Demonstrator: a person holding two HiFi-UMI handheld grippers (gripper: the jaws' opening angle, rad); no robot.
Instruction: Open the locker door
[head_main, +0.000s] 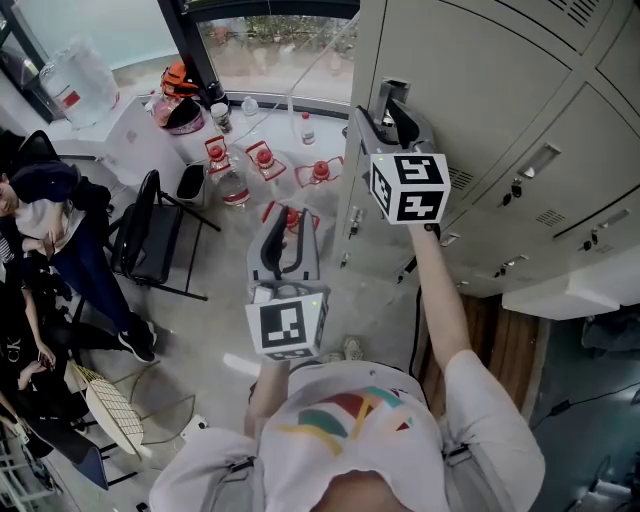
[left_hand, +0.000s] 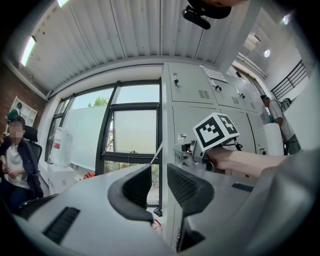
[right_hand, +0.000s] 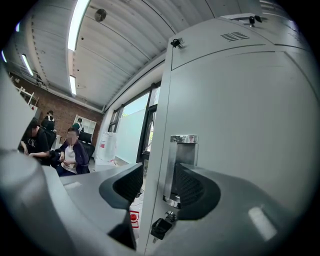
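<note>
White short-sleeved T-shirt (head_main: 350, 440), with a chest print of teal, red and yellow stripes. Left hand-held gripper (head_main: 287, 228) and right hand-held gripper (head_main: 393, 100): pale grey bodies, black ribbed pads (left_hand: 182, 185). Each carries a white cube (head_main: 410, 187) with black square markers.

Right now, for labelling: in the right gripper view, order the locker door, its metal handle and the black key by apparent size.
Largest: locker door.
Then: metal handle, partly hidden.
Smallest: black key.

No lettering, label or number here is readable.
</note>
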